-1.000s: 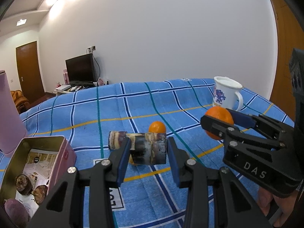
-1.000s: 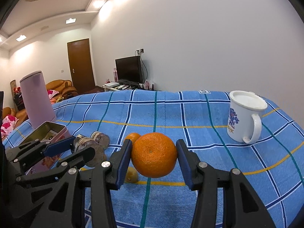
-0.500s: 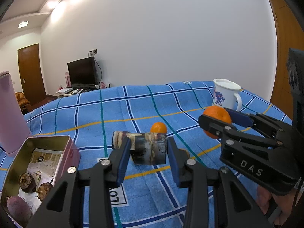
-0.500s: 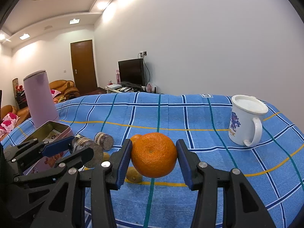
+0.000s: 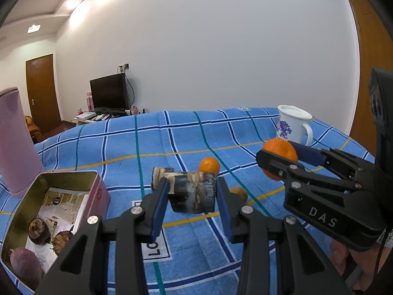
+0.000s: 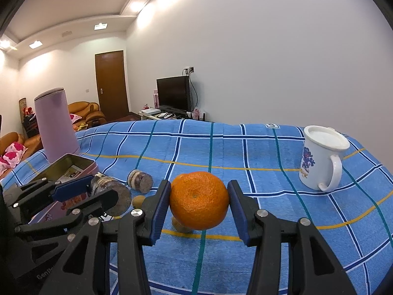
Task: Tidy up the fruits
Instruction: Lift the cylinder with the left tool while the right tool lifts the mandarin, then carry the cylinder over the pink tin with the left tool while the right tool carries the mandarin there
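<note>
Centre frame, a dimpled round orange (image 6: 199, 204) is pinched by the right gripper (image 6: 199, 205). A mottled, dark cylindrical stalk piece (image 5: 190, 191) is clamped by the left gripper (image 5: 191, 202), above checked blue cloth (image 5: 196, 241), right of the open metal tin (image 5: 73, 179).

A home living room: a TV (image 6: 174, 93) on a low stand by the far wall, tan sofas (image 6: 84, 109) left, a wooden door (image 6: 111, 83).

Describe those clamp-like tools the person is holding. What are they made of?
Each hand-held gripper, left and right, looks like black plastic with silver screws. Two angular fingers carry flat blue pads. White letters "DAS" mark the right one's side.
</note>
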The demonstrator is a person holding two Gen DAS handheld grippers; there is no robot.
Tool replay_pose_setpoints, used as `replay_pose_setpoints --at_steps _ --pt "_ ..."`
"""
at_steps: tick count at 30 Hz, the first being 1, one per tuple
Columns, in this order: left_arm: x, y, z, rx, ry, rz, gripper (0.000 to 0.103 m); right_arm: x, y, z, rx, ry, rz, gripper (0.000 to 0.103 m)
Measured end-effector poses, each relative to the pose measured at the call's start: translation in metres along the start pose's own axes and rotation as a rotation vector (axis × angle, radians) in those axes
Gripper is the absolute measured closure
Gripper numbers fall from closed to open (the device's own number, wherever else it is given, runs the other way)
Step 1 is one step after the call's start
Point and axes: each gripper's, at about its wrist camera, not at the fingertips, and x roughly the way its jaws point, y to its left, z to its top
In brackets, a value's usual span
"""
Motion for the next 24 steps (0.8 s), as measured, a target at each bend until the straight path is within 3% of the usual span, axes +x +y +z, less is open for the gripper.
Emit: replay_pose_setpoints --at_steps 24 --pt "-0.009 0.029 -0.007 -0.052 0.026 0.031 0.063 0.006 0.026 0.000 -0.056 0.032 0.060 0.053"
